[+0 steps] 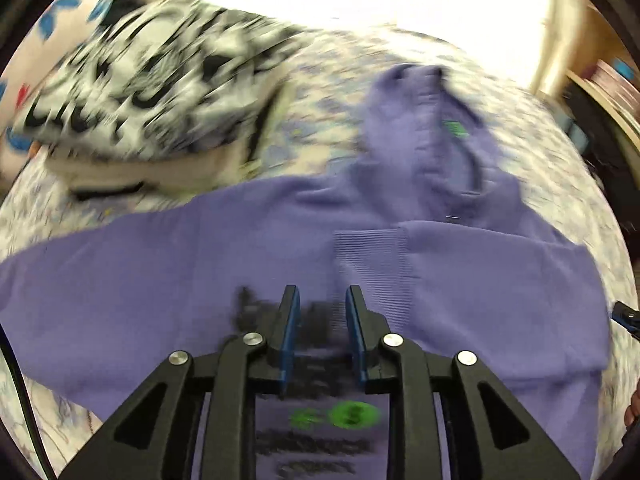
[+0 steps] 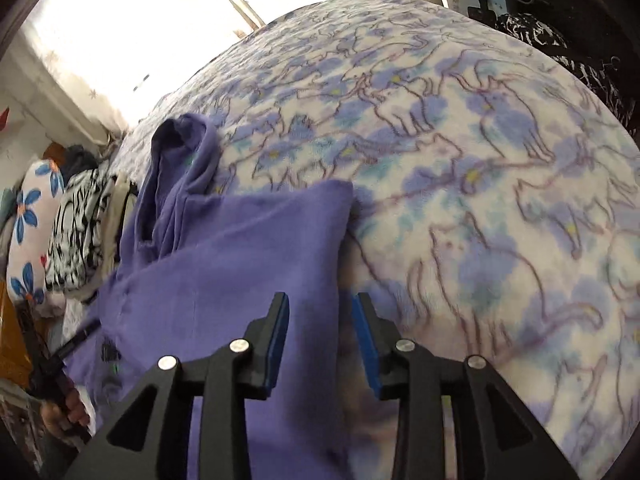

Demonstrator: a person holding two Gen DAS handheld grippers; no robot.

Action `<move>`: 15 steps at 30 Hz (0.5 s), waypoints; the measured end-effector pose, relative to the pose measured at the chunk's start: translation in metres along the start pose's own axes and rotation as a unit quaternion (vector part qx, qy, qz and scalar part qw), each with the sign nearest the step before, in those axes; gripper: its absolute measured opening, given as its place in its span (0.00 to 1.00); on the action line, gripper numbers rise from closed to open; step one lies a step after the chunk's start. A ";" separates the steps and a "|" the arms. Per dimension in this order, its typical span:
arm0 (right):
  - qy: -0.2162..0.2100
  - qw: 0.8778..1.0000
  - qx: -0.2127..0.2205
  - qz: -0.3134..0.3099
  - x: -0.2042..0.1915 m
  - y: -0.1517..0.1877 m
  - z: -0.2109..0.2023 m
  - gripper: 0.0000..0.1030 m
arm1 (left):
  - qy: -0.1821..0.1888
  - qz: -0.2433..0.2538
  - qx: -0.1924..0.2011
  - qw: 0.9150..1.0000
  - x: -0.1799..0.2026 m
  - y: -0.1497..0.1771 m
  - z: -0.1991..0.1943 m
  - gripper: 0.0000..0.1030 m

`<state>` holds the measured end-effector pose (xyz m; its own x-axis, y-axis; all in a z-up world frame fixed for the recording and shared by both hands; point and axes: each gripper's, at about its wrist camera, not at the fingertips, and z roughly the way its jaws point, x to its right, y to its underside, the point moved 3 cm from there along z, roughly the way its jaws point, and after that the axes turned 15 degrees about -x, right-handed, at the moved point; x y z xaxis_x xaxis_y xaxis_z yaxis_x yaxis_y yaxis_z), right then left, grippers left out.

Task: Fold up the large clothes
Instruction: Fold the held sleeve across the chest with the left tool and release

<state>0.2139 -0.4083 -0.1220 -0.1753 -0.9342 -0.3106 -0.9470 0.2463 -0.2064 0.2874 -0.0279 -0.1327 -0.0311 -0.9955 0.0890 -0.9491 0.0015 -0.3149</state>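
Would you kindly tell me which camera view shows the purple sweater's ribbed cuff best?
The left wrist view: the ribbed cuff lies centred just beyond the open jaws, on the purple sweater. The right wrist view shows only the sweater's plain folded edge and neckline; no cuff is discernible there.

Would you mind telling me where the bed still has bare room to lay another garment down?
The widest free patch is the floral blanket right of the purple sweater, out to the bed's far and right edges. It is crowded left of the sweater, where the black-and-white patterned pile and flowered pillow sit.
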 end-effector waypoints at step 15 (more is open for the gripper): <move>0.097 0.992 0.007 -0.076 -0.060 0.047 0.048 0.00 | 0.062 0.065 -0.052 0.995 0.114 0.025 0.049 0.23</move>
<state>0.1931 -0.3288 -0.1574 -0.0807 -0.9926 -0.0904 -0.9630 0.1011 -0.2499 0.2751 -0.1459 -0.1766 -0.1886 -0.9670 0.1714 -0.9613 0.1461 -0.2335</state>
